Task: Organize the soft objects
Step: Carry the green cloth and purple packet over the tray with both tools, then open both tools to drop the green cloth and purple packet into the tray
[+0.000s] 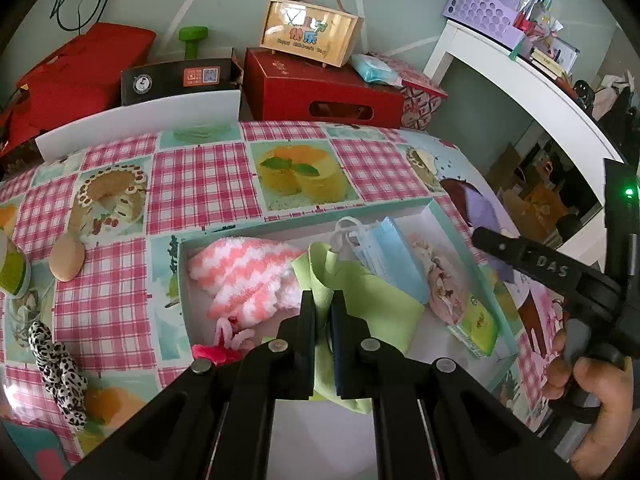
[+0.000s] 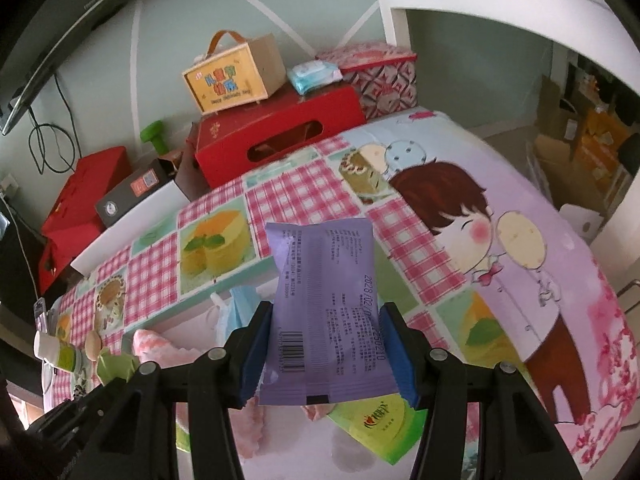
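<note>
A shallow box (image 1: 436, 206) lies on the patterned tablecloth. It holds a pink-and-white fluffy cloth (image 1: 240, 272), a green cloth (image 1: 376, 300), blue face masks (image 1: 392, 256), a floral pack (image 1: 440, 276) and a green tissue pack (image 1: 476, 322). My left gripper (image 1: 323, 300) is shut on the green cloth above the box. My right gripper (image 2: 324, 316) is shut on a purple wipes pack (image 2: 324, 288) and holds it upright over the box's right end; it also shows in the left wrist view (image 1: 516, 254).
A leopard-print scrunchie (image 1: 60, 368), a beige puff (image 1: 67, 258) and a green-white cup (image 1: 14, 272) lie left of the box. A pink hair tie (image 1: 230, 336) lies in the box front. Red boxes (image 1: 320, 92) and a white shelf (image 1: 512, 80) stand behind the table.
</note>
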Demonstrator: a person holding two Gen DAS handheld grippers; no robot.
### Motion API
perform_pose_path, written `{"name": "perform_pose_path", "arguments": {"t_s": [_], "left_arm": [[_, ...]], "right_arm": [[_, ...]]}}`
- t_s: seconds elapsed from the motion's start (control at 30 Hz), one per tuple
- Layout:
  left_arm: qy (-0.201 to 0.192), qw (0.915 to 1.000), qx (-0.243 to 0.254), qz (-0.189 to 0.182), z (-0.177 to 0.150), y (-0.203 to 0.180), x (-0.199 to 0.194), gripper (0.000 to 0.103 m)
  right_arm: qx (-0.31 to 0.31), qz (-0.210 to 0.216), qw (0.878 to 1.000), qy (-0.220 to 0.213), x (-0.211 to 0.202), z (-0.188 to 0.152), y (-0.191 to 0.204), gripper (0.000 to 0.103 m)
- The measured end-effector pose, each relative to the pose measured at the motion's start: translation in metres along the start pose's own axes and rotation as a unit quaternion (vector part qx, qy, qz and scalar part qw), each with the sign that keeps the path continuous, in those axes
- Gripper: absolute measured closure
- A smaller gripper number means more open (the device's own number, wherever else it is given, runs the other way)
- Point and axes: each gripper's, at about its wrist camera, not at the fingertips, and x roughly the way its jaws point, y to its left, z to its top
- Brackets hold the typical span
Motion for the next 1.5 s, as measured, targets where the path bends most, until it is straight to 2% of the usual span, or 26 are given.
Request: {"name": "perform_pose_path", "arguments": {"t_s": [0.2, 0.77, 0.93, 1.2, 1.3, 1.43, 1.5], "left_arm": [[0.014, 0.9999, 0.002, 0.003, -0.004, -0.003, 0.011, 0.096], [0.046, 0.9988, -0.007, 0.015, -0.010, 0.005, 0.031, 0.096], [0.052, 0.9984, -0.013, 0.016, -0.010, 0.009, 0.036, 0.095], [0.062, 0.9978, -0.015, 0.017, -0.010, 0.010, 0.038, 0.094], [0.068, 0.9974, -0.012, 0.023, -0.010, 0.010, 0.037, 0.088], [0.075, 0.9966, -0.016, 0.030, -0.009, 0.011, 0.033, 0.074], [0.078, 0.9963, -0.021, 0.030, -0.008, 0.012, 0.031, 0.065]], "right_arm": [[-0.026, -0.011, 0.999, 0.029, 0.021, -0.005, 0.014, 0.046], [-0.055, -0.031, 0.995, 0.077, 0.047, -0.016, 0.030, 0.046], [-0.060, -0.037, 0.993, 0.099, 0.059, -0.021, 0.033, 0.043], [-0.067, -0.047, 0.991, 0.110, 0.065, -0.025, 0.036, 0.038], [-0.073, -0.054, 0.990, 0.111, 0.065, -0.025, 0.038, 0.037], [-0.081, -0.062, 0.989, 0.110, 0.064, -0.024, 0.041, 0.027], [-0.085, -0.064, 0.989, 0.108, 0.062, -0.024, 0.042, 0.027]]}}
